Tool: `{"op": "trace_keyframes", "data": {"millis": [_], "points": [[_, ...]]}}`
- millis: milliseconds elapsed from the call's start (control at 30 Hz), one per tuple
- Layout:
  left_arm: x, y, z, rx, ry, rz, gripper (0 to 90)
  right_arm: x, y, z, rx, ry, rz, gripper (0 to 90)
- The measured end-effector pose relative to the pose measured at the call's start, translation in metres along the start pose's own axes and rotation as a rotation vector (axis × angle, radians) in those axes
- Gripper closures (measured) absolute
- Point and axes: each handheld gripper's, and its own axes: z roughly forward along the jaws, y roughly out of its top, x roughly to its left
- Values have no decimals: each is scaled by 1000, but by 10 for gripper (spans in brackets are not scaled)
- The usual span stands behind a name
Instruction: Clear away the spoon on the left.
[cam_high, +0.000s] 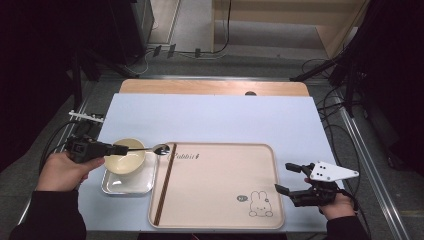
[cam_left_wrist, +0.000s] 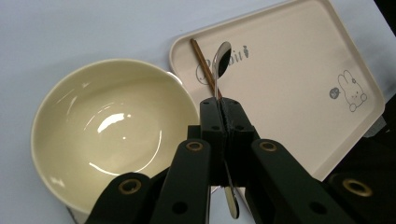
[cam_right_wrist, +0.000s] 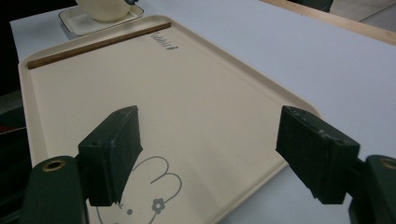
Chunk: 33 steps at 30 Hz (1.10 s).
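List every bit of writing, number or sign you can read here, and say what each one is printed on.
"Rabbit": grey script with a small mark after it, near one corner of the beige tray, close to the chopsticks.
Small round grey badge beside the rabbit drawing on the tray: too small to read.
Bowl, spoon and the square dish under the bowl: no writing visible.

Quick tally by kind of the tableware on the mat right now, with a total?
Spoon: 1
Bowl: 1
Chopsticks: 1 pair
Small metal tray: 1
Large rabbit tray: 1
Total: 5
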Motion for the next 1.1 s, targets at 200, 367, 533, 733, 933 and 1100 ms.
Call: {"op": "trace_keyframes", "data": {"millis": [200, 367, 533, 733, 933, 1100], "points": [[-4, 5, 11, 6, -13, -10, 898, 0, -1, -2, -5, -6, 6, 224], [-7, 10, 22, 6, -12, -5, 898, 1, -2, -3, -1, -9, 6, 224], [-10, 13, 33, 19, -12, -9, 898, 0, -3, -4, -3, -13, 7, 224], [-14, 17, 51, 28, -1, -6, 898, 1, -3, -5, -4, -12, 8, 224], [-12, 17, 64, 44, 12, -8, 898, 1, -3, -5, 1, -11, 11, 224], [-10, 16, 70, 54, 11, -8, 897, 1, -3, -5, 2, -10, 10, 224]]}}
